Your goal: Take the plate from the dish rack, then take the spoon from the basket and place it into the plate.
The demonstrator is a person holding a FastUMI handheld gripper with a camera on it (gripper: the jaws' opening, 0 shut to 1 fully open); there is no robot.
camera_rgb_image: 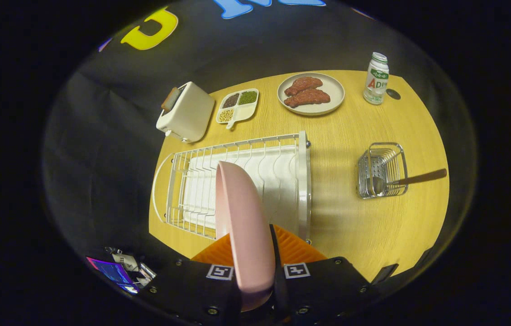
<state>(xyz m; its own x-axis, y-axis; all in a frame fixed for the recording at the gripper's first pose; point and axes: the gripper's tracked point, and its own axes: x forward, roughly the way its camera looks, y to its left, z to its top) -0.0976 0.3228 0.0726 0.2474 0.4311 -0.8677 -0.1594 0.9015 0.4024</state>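
Note:
A pink plate point(244, 222) stands on edge between my fingers, and my gripper point(251, 271) is shut on its rim. The plate is held up above the white wire dish rack point(237, 181), which lies on the wooden table just beyond the fingers. To the right of the rack a small metal basket point(382, 170) lies on the table. A spoon point(411, 179) rests in it, bowl inside and brown handle sticking out to the right.
Past the rack stand a cream toaster point(187, 111), a divided dish of grains point(238, 105), a plate with two pieces of meat point(311, 93) and a white bottle point(376, 78). Bare wooden table point(341, 217) lies between rack and basket.

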